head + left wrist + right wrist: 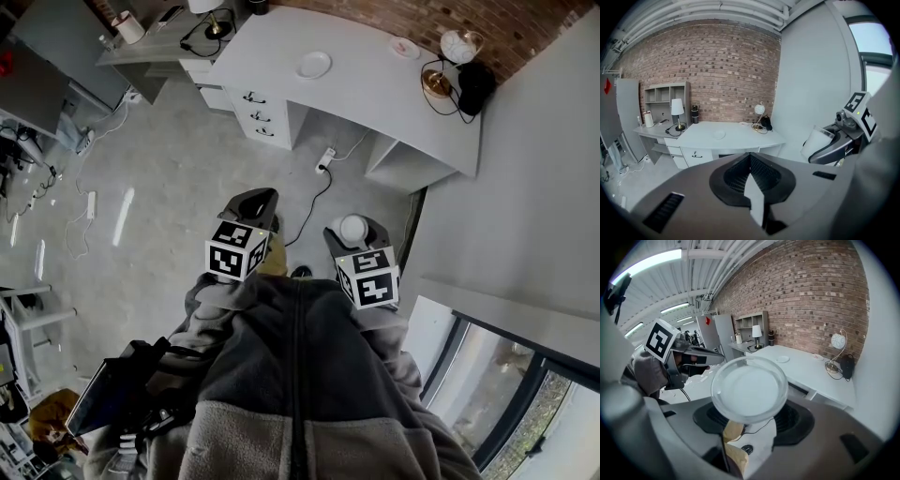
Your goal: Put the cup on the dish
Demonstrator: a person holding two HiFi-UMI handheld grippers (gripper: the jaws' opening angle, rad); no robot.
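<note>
A white dish (313, 65) lies on the pale curved desk (375, 94) far ahead of me; it also shows as a small dish (718, 135) in the left gripper view and as a dish (783, 359) in the right gripper view. My right gripper (353, 230) is held close to my body, shut on a clear cup (749, 389), whose round end fills the right gripper view. From the left gripper view the cup (816, 140) sits tilted in that gripper. The left gripper (255, 202) hangs beside it with its jaws together and nothing in them.
On the desk stand a globe lamp (459, 47), a black pouch (475, 84) and a small pink saucer (405, 47). Drawers (258, 112) sit under its left end. A cable and power strip (324, 161) lie on the floor. A wall runs along the right.
</note>
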